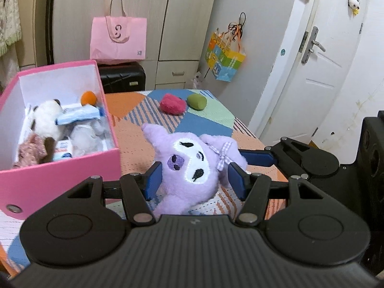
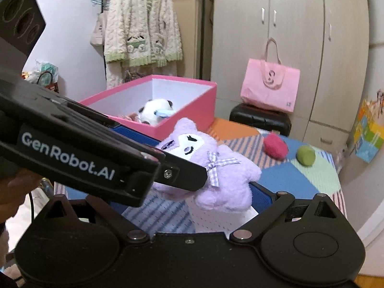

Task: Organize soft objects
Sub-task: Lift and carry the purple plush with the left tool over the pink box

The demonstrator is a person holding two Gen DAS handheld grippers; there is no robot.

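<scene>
Covering table, patchwork cloth [image 1: 211,117]; wardrobes behind. One purple plush [image 1: 189,165] clamped by left gripper [image 1: 194,180]; right gripper [image 2: 182,175] state unclear; pink box [image 1: 60,175] at ten o'clock; two soft balls [image 1: 172,104] at twelve.

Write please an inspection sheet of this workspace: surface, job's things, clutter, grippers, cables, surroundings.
Surface: patterned cloth over the table.
Job's things: purple plush lifted; pink box holding soft toys; red plush and green ball on the cloth.
Clutter: nothing seen.
Grippers: left gripper shut on the purple plush; right gripper beside the plush, grip unclear.
Cables: nothing seen.
Surroundings: wardrobe, door, pink bag, hanging cardigan.
</scene>
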